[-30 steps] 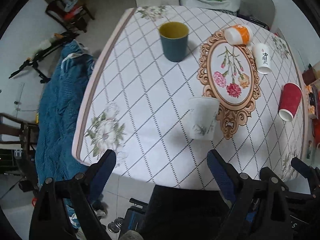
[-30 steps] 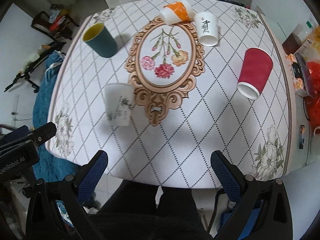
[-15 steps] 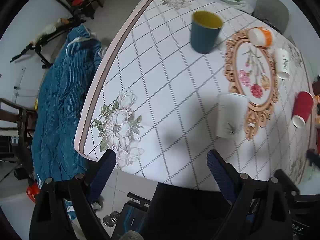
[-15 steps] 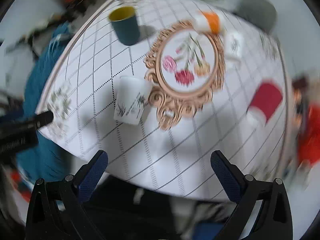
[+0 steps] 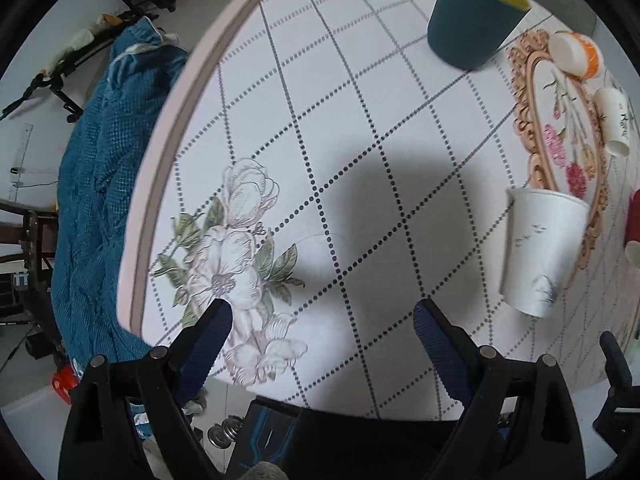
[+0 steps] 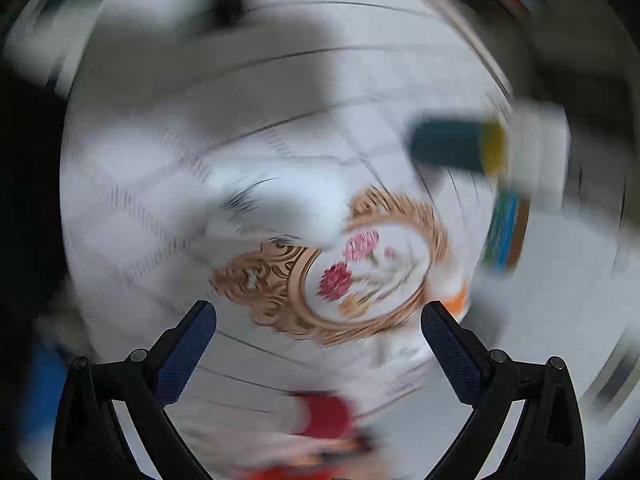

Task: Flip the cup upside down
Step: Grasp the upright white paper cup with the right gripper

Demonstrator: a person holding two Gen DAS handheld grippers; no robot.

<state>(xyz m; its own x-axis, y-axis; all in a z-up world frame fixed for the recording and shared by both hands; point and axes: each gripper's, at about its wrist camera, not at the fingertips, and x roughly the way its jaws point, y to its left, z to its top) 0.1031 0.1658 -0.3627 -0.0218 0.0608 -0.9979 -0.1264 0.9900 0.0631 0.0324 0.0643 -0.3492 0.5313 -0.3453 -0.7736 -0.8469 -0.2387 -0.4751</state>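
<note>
Your left gripper gapes empty; the white cup stands upright, far right of it. Your right gripper also gapes empty; its view is blurred.

Left wrist view: sharp, evenly lit, soft diffuse indoor light. Broad grey shadow falls on tablecloth mid-frame, edges soft. No strong glare. Fisheye bends table edge into curve; black vignette in corners. White paper cup at right slightly smeared.

Right wrist view: heavy rotational blur, whole scene streaked in arcs. Flower medallion near centre least smeared. Teal cup and red cup mere colour smudges. Gripper fingers crisp against blur. Dark vignette around rim.
</note>
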